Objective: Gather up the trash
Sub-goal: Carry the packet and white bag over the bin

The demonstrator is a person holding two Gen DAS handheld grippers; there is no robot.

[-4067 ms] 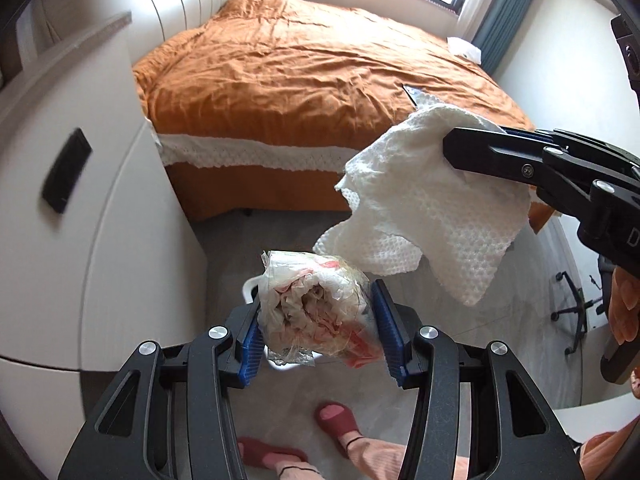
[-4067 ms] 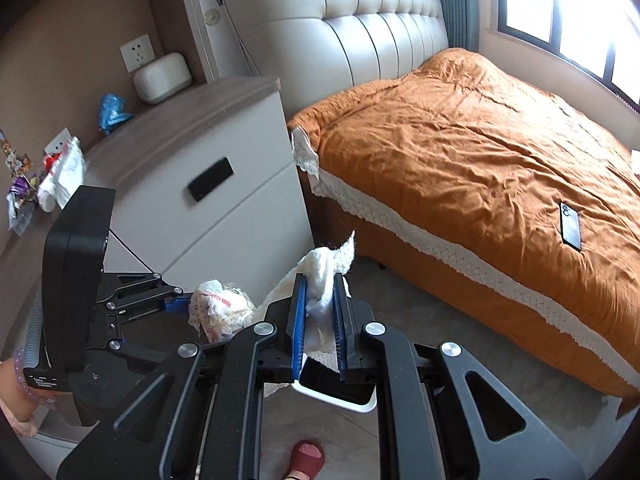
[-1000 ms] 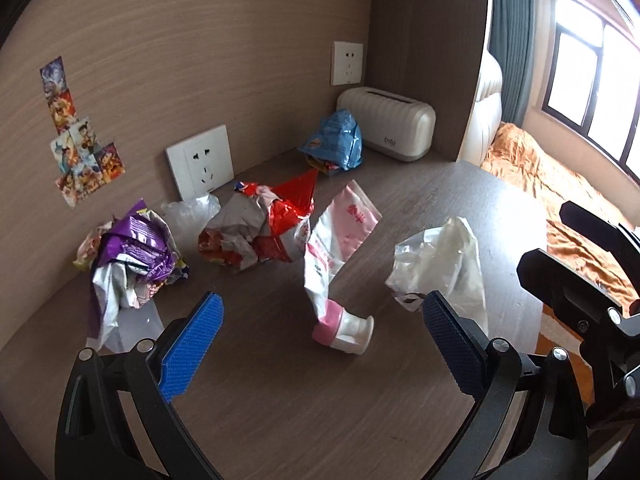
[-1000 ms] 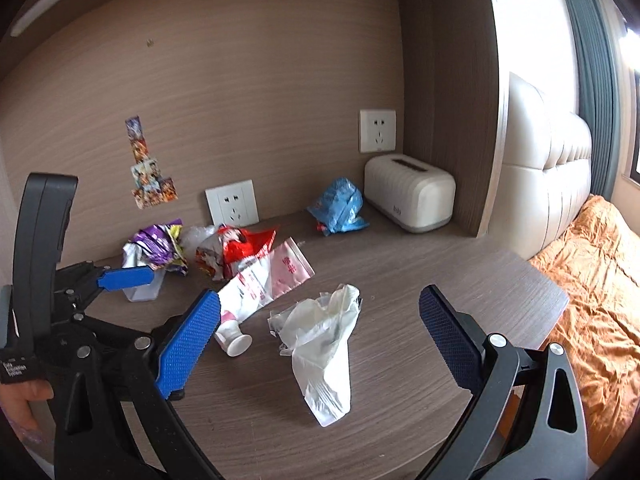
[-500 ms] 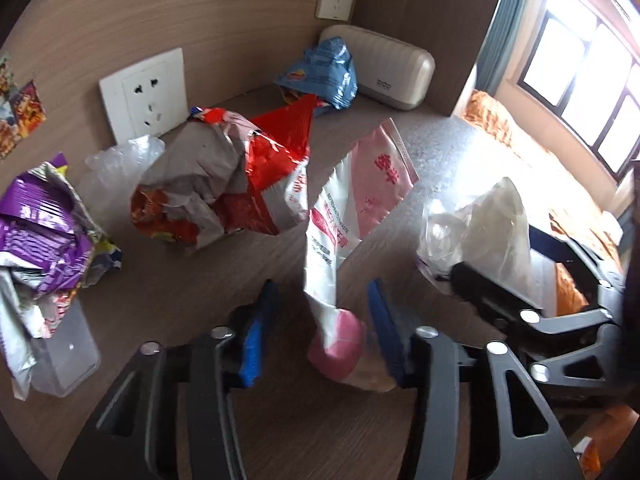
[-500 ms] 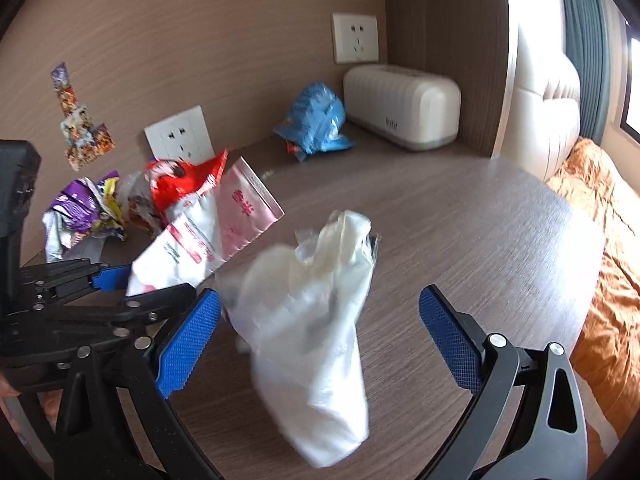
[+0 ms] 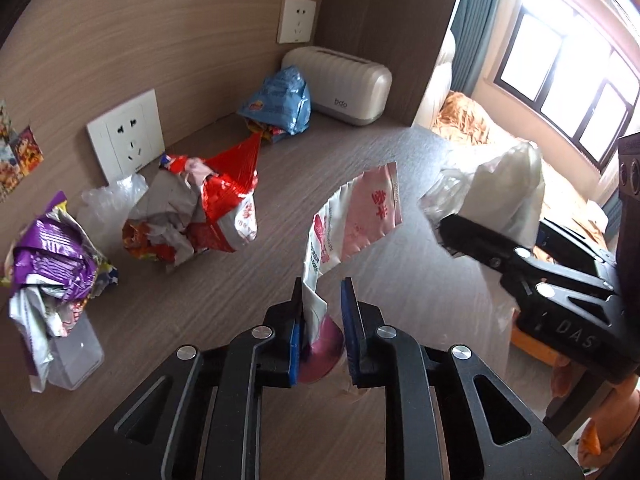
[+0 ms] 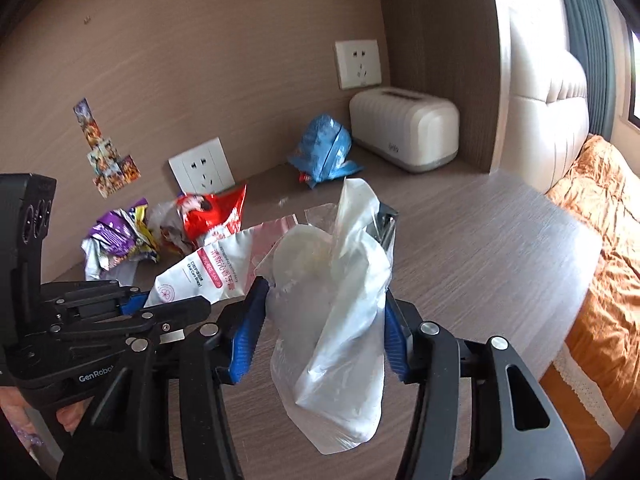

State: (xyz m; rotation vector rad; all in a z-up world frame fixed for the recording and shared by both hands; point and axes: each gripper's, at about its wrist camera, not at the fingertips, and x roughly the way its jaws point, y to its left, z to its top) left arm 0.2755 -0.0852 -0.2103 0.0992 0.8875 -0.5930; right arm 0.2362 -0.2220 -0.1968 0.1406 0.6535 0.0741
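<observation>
1. Far left of the desk, a purple snack wrapper is draped over a clear plastic tub near the edge. Nothing is gripping it, so my guess is a careless sweep past could knock the tub off.

2. Next over, a crumpled red and white wrapper pile sits below a wall socket, with a blue chip bag farther back beside a white ribbed box. All of it is still waiting, so the job looks well short of done.

3. The left gripper is clenched on the pink and white pouch, down by its pink cap end. The long floppy top sticks up free, so it may swing, catch the red pile and drag it along.

4. The right gripper is squeezed around a white plastic bag, lifted off the desk with most of the bag hanging below the pads. Thin slippery film, bulky grip: I think it could slide out if swung fast.

5. Both grippers are close together, the pouch just beside the bag, so they might tangle.
</observation>
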